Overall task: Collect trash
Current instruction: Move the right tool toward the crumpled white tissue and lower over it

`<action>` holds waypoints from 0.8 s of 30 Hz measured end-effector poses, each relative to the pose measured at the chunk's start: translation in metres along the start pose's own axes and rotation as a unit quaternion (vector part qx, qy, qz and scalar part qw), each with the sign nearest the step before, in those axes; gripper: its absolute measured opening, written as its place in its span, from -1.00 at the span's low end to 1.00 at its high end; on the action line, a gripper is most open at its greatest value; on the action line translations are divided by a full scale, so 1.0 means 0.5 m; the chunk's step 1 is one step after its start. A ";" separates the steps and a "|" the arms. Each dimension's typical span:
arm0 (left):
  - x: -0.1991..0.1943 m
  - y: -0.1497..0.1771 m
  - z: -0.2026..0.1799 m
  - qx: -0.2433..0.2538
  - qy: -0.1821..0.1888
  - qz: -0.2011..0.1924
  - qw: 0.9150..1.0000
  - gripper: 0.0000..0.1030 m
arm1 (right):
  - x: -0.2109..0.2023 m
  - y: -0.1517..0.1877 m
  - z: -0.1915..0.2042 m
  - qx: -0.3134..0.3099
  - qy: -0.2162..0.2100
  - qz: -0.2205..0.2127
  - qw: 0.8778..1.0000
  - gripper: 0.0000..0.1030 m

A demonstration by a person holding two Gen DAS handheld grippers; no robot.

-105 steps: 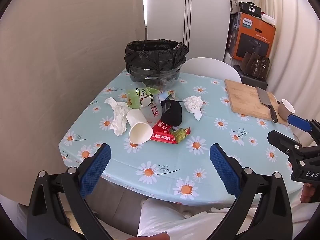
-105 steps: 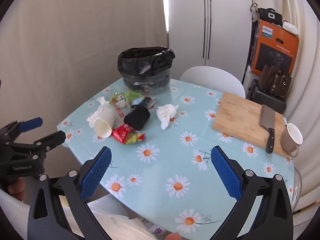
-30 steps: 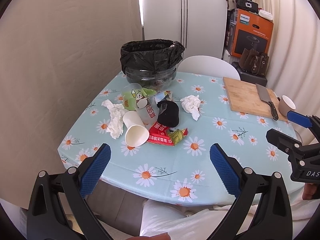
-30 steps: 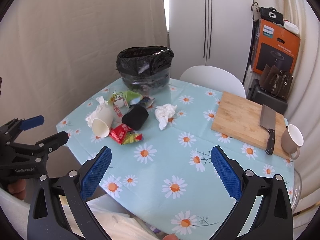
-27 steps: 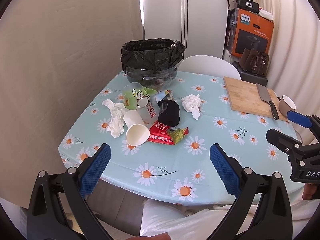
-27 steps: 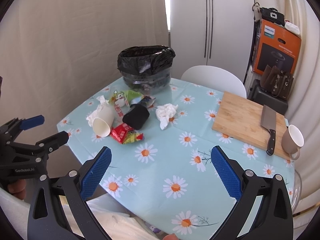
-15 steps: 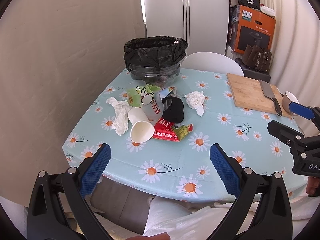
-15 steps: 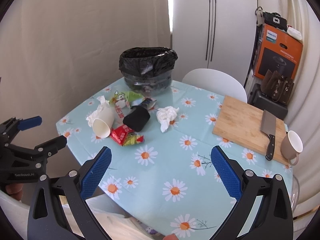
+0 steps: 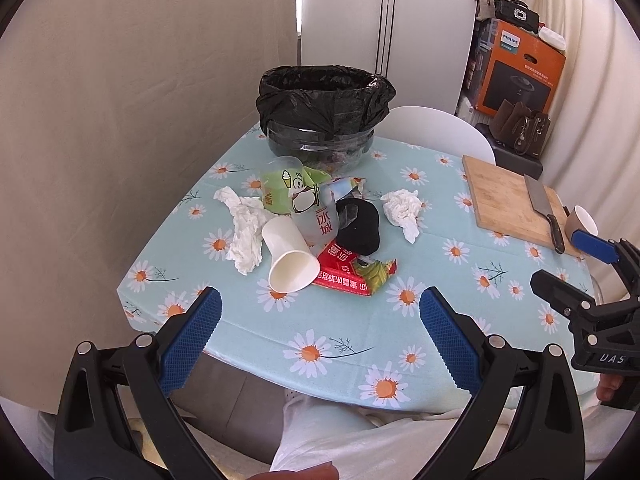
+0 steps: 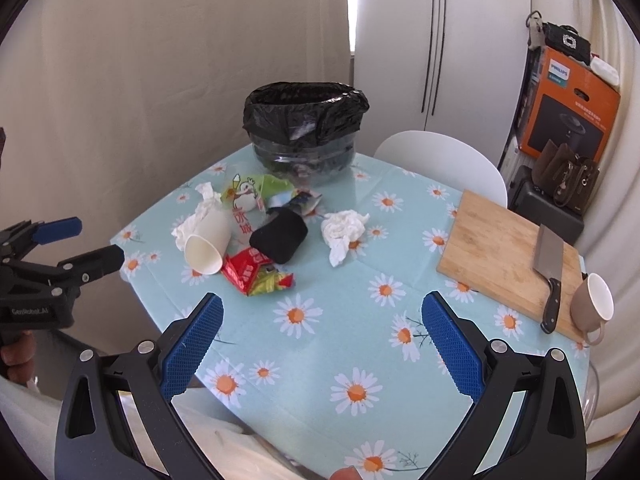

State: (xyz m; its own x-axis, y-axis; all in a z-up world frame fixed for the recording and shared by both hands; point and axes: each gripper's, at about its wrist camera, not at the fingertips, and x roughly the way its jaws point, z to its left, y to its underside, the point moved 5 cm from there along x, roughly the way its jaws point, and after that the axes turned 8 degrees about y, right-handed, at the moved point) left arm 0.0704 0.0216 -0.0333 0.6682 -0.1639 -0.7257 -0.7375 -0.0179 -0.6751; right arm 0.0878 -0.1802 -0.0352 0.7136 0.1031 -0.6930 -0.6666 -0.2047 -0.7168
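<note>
Partly hidden: snack wrapper [image 9: 352,270] under paper cup [image 9: 290,260].

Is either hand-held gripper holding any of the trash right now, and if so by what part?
Nothing is held. The left hand-held gripper and the right hand-held gripper are both open, short of the trash pile on the table.

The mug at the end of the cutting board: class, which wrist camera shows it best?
The right wrist view: the mug shows whole, lying on its side, handle included. In the left wrist view the mug is partly hidden behind the right gripper.
</note>
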 end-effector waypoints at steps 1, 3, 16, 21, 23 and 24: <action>0.001 -0.008 0.006 -0.005 0.008 0.000 1.000 0.89 | 0.004 -0.005 0.001 -0.004 0.008 0.000 1.000 0.85; 0.008 -0.023 0.018 -0.003 0.006 0.002 1.000 0.89 | 0.012 -0.012 0.002 -0.013 0.024 -0.003 1.000 0.85; 0.088 -0.068 0.106 0.050 -0.022 0.051 0.997 0.89 | 0.115 -0.082 0.000 0.025 0.049 0.038 0.998 0.85; 0.130 -0.085 0.142 0.058 -0.023 0.072 0.996 0.89 | 0.163 -0.119 0.009 0.044 0.041 0.063 0.996 0.85; 0.147 -0.093 0.158 0.057 -0.022 0.080 0.995 0.89 | 0.183 -0.132 0.017 0.050 0.042 0.071 0.995 0.85; 0.155 -0.096 0.167 0.058 -0.021 0.083 0.995 0.89 | 0.193 -0.138 0.022 0.051 0.043 0.074 0.995 0.85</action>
State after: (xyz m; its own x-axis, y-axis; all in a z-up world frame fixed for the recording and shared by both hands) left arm 0.1658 0.0920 -0.0682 0.5430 -0.1129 -0.8321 -0.8238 0.1204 -0.5539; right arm 0.2004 -0.1456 -0.0532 0.6187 -0.0053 -0.7856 -0.7811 -0.1110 -0.6144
